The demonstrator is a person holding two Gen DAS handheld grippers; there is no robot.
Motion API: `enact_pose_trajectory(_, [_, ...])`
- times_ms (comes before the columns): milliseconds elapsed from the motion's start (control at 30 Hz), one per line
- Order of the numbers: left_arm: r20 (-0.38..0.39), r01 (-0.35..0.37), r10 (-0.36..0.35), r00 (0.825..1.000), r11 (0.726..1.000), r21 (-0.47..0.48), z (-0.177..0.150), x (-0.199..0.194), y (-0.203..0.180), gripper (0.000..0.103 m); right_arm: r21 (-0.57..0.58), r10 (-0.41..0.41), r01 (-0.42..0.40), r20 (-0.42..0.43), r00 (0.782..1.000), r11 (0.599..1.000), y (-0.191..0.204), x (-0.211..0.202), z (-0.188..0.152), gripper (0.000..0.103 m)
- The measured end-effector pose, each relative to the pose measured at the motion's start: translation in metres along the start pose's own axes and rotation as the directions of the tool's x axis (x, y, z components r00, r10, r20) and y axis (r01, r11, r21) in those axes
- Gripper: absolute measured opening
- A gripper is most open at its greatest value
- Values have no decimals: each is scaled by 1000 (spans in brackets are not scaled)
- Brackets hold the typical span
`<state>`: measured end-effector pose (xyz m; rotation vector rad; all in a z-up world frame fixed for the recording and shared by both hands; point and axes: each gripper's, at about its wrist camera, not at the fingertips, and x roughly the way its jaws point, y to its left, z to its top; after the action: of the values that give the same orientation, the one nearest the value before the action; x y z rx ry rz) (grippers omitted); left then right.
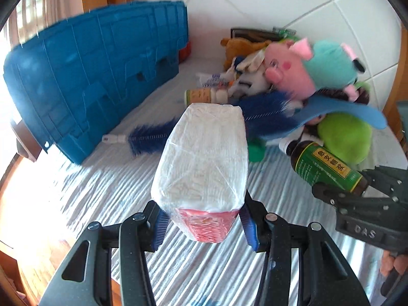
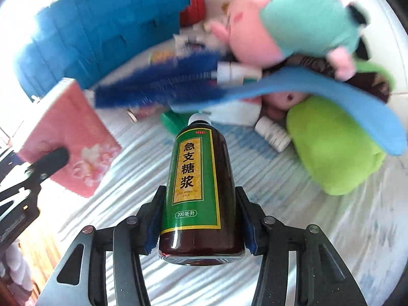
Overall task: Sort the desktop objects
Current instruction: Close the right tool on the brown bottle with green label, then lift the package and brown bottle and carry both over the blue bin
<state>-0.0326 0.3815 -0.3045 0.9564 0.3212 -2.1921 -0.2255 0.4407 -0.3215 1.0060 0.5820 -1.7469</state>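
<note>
Syrup bottle (image 2: pixel 201 188) clamped (jaws tight), tissue pack (image 1: pixel 204 163) gripped, blue crate (image 1: pixel 97 76) beyond

Looked like home, likely bedroom: plush pig (image 1: pixel 293 72) and other soft toys heaped on striped white cloth (image 1: pixel 107 191), curtain (image 1: pixel 38 2) at sunlit window, white tiled wall (image 1: pixel 293 2).

We look steeply down along each wrist's fingers, close in; both views share the toy pile (image 1: pixel 318 76) and, perhaps, the crate (image 2: pixel 107 30).
</note>
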Motion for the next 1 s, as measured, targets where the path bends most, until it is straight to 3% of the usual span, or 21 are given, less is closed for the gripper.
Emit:
enact_pose_trajectory(200, [97, 10, -11, 995, 1000, 11, 22, -35, -3, 48, 3, -2, 2, 140, 990, 1000, 6, -60, 7, 51])
enact_pose_trajectory(433, [231, 34, -38, 972, 999, 24, 54, -78, 13, 48, 7, -24, 23, 308, 951, 1000, 22, -123, 41, 51])
enact_pose_trajectory(700, [348, 55, -80, 934, 995, 81, 91, -102, 68, 48, 23, -84, 82, 420, 904, 996, 89, -156, 77, 51])
enact_pose_trajectory(1000, [411, 73, -134, 902, 984, 162, 136, -105, 142, 48, 97, -168, 138, 520, 838, 986, 173, -184, 129, 51])
